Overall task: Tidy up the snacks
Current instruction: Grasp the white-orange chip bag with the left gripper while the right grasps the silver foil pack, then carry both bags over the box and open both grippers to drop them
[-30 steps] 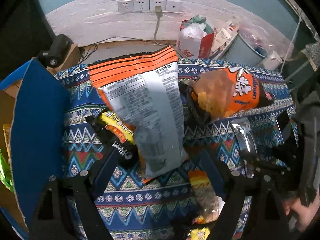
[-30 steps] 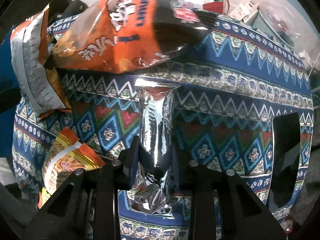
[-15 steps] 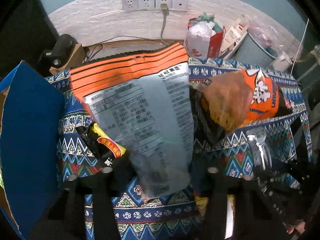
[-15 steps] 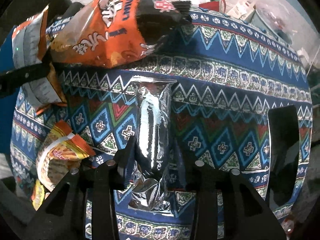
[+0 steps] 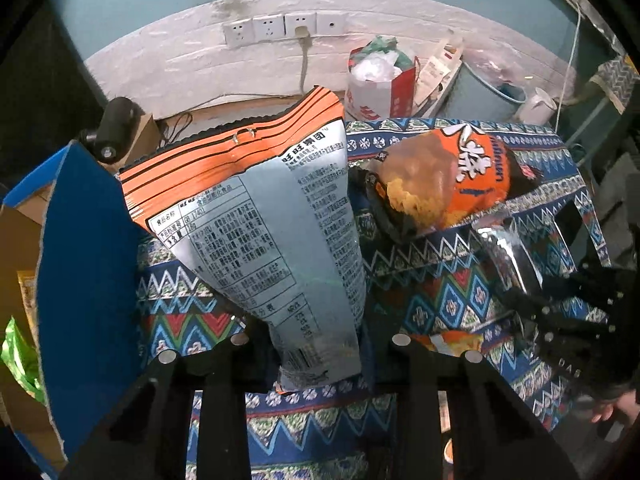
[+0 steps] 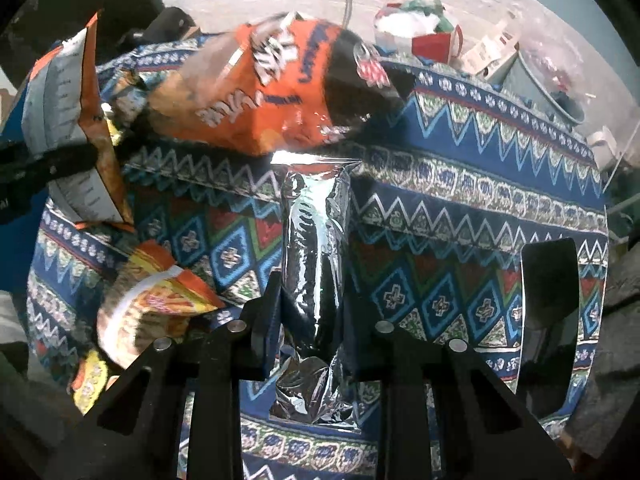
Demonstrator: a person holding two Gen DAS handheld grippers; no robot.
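Over the desk's blue zigzag-patterned cloth (image 5: 432, 280), the left gripper (image 5: 316, 356), its jaws just closed, pinches the grey-backed orange-striped snack bag (image 5: 276, 248) by its lower end, seemingly for the blue-flapped cardboard box (image 5: 80, 280) at the left edge, while the right gripper (image 6: 316, 320) clamps a crinkled silver foil packet (image 6: 316, 240) mid-desk.

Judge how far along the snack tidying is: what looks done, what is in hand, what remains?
Done: hard to confirm; a green packet shows beside the blue box flap. In hand: the left gripper is shut on the grey-and-orange bag; the right gripper is shut on the silver packet. Left: the big orange bag and a small orange packet lie on the patterned cloth.
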